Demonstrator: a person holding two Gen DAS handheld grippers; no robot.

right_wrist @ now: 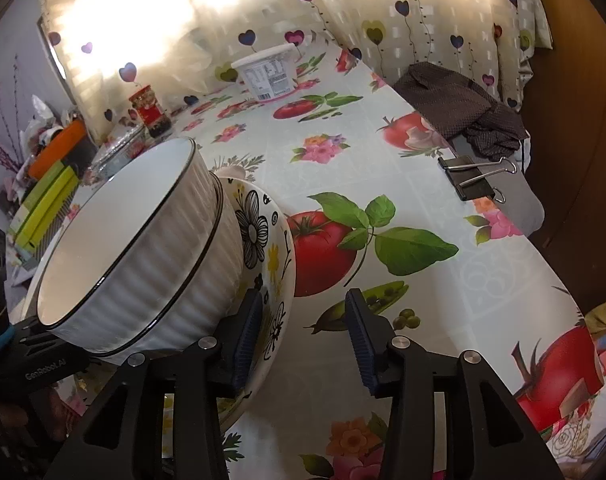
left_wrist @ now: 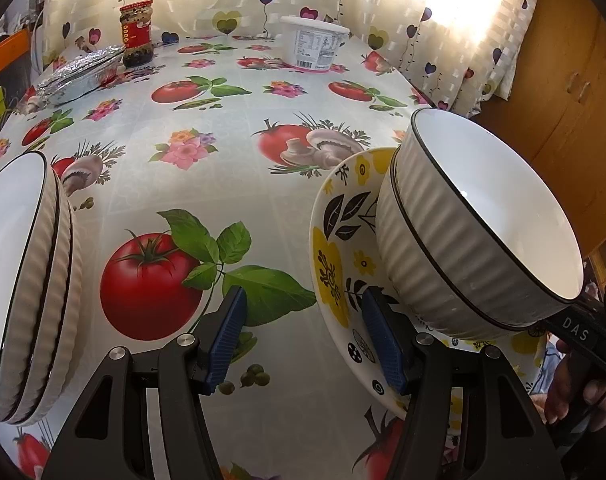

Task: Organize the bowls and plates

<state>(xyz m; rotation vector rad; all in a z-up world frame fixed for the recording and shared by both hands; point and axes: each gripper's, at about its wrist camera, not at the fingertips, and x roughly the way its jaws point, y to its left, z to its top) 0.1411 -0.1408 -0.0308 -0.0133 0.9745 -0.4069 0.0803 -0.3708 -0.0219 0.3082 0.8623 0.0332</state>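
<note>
Two ribbed white bowls with dark rims sit nested on a yellow-and-black floral plate on the tablecloth. A stack of ribbed white plates rests at the left edge of the left wrist view. My left gripper is open over bare cloth, its right finger beside the floral plate's rim. My right gripper is open too; its left finger stands against the plate's rim, and neither pad presses on it.
At the table's far end stand a red-lidded jar, a white tub and a foil tray. A binder clip and a dark cloth lie at the right table edge. A wooden cabinet stands beyond.
</note>
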